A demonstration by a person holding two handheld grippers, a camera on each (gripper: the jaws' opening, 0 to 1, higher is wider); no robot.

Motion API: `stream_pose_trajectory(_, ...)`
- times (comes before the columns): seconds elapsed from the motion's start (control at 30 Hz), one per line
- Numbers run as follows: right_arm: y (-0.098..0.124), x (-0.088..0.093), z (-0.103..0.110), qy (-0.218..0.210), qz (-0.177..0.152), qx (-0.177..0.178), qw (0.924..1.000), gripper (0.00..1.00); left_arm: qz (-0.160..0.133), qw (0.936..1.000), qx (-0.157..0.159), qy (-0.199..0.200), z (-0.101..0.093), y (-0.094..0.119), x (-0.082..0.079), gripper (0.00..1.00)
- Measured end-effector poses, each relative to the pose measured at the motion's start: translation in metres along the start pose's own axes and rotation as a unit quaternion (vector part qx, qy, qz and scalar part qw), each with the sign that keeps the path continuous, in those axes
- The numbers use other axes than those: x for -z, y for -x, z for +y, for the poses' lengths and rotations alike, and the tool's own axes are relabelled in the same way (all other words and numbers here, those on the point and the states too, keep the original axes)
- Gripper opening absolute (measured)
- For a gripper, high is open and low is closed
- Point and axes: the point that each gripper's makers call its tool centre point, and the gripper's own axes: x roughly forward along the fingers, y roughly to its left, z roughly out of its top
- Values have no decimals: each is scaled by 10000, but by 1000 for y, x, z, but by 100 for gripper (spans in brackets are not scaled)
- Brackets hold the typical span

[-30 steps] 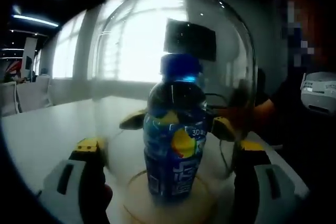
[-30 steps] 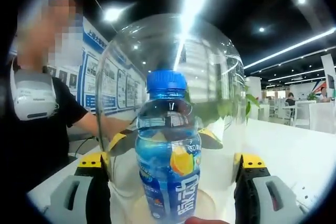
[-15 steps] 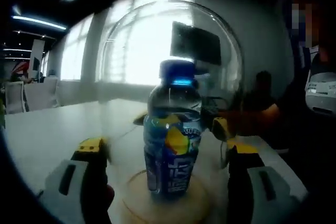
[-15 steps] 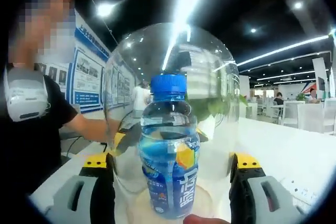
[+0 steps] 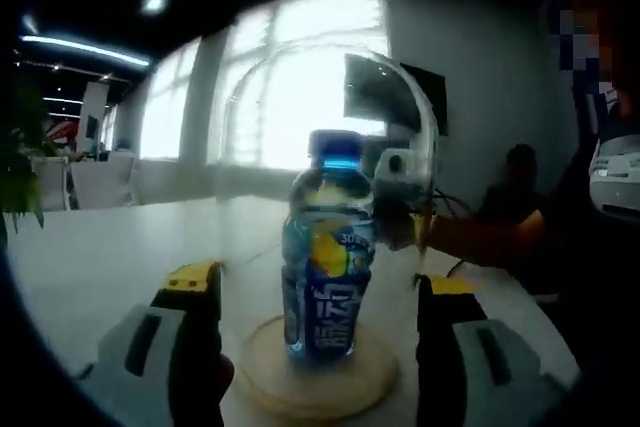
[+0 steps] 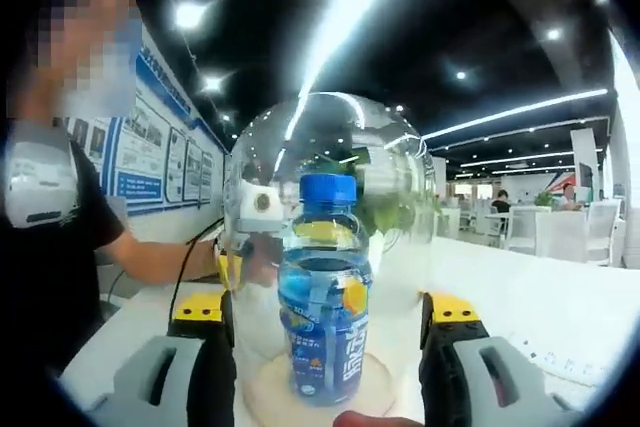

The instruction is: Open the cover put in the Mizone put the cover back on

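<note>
In my left gripper view, my left gripper (image 5: 312,317) has its jaws spread apart on either side of the clear dome cover (image 5: 325,177), not touching it as far as I can tell. The cover sits over the Mizone bottle (image 5: 328,247), which stands upright on a round wooden base (image 5: 315,382) on the white surface (image 5: 110,247). In my right gripper view, my right gripper (image 6: 325,332) is likewise apart, flanking the cover. The bottle looks enclosed, so the job seems nearly finished. Glare blurs the cover's rim; whether it is fully seated is hard to tell.
</note>
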Motion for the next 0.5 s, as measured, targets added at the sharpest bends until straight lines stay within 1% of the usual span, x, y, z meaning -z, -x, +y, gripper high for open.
stream_pose_trajectory(0.03, 2, -1, 1, 4, -26, 48, 10000, 63, -39, 10000, -41, -15, -1, 3, -2, 65)
stream_pose_trajectory(0.1, 6, -1, 2, 29, -61, 99, 9999, 61, 7, 9999, -138, -98, -2, 6, -1, 62)
stream_pose_trajectory(0.17, 9, 1, 5, 29, -81, 142, 9999, 60, 45, 9994, -203, -293, -5, 8, 1, 61)
stream_pose_trajectory(0.27, 13, 3, 7, 11, -121, 205, 9997, 57, 278, 9980, -331, -470, -4, 7, 9, 62)
stream_pose_trajectory(0.33, 14, 4, 8, 10, -188, 262, 9995, 56, 367, 9972, -372, -537, -6, 6, 13, 63)
stream_pose_trajectory(0.4, 15, 6, 8, 34, -234, 306, 9993, 56, 365, 9971, -398, -529, -7, 7, 13, 63)
stream_pose_trajectory(0.43, 13, 8, 7, -1, -221, 317, 9993, 56, 292, 9978, -416, -422, -7, 7, 11, 63)
stream_pose_trajectory(0.47, 14, 15, 7, 48, -18, 343, 9994, 56, 211, 9986, -404, -281, -7, 8, 9, 63)
stream_pose_trajectory(0.5, 14, 17, 5, 89, -23, 401, 9992, 56, 121, 9989, -414, -178, -7, 9, 6, 62)
